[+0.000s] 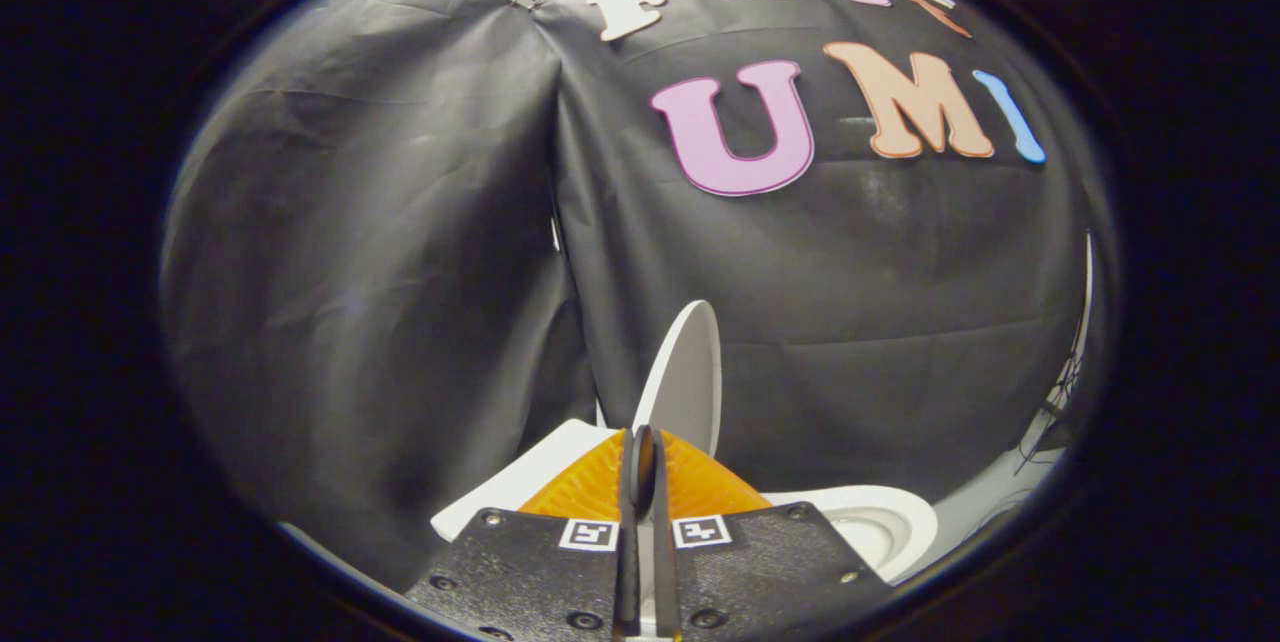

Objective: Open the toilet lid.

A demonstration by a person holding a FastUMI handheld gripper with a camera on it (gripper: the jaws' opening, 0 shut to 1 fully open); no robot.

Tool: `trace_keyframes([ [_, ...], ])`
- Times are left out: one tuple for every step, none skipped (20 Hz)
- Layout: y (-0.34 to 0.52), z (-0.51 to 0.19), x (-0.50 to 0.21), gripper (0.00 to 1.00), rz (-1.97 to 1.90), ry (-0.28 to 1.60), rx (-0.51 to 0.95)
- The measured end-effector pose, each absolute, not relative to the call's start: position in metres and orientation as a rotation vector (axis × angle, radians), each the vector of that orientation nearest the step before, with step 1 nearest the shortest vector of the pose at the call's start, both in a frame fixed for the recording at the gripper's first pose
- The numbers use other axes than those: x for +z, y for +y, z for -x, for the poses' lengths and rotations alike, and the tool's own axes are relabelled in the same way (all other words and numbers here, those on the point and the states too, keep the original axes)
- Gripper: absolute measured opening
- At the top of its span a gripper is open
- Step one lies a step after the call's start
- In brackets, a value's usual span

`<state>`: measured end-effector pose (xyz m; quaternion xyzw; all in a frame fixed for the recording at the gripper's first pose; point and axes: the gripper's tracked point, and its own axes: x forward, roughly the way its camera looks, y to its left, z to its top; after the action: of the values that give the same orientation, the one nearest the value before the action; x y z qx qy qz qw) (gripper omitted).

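Gripper (642,462): fingers pressed together, nothing between them.
Lid (685,377): raised upright, just beyond the fingertips.
Bowl (885,527): open, right of the fingers.

Black screwed gripper (641,467) mounts (square markers).

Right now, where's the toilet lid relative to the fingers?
In the gripper view the toilet lid stands raised, rising just beyond the closed fingertips of the gripper against the black cloth wall, with the toilet bowl to its right.
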<state>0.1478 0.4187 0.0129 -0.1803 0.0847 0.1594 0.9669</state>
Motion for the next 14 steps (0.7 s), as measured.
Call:
trace_keyframes([
  [0.423,-0.148,0.011,0.06,0.363,0.172,0.331],
  [0.429,-0.148,0.011,0.06,0.361,0.17,0.34],
  [0.433,-0.147,0.009,0.06,0.365,0.172,0.348],
  [0.437,-0.147,0.008,0.06,0.37,0.171,0.355],
  [0.441,-0.147,0.005,0.06,0.377,0.173,0.361],
  [0.447,-0.147,0.003,0.06,0.382,0.175,0.368],
  [0.453,-0.148,0.0,0.06,0.387,0.18,0.379],
  [0.458,-0.148,-0.002,0.06,0.392,0.183,0.39],
  [0.463,-0.149,-0.005,0.07,0.401,0.188,0.399],
  [0.466,-0.148,-0.007,0.06,0.409,0.191,0.406],
  [0.47,-0.148,-0.01,0.06,0.418,0.194,0.411],
  [0.474,-0.148,-0.013,0.06,0.424,0.198,0.417],
  [0.48,-0.149,-0.015,0.06,0.429,0.2,0.424],
  [0.486,-0.152,-0.016,0.06,0.433,0.204,0.433],
])
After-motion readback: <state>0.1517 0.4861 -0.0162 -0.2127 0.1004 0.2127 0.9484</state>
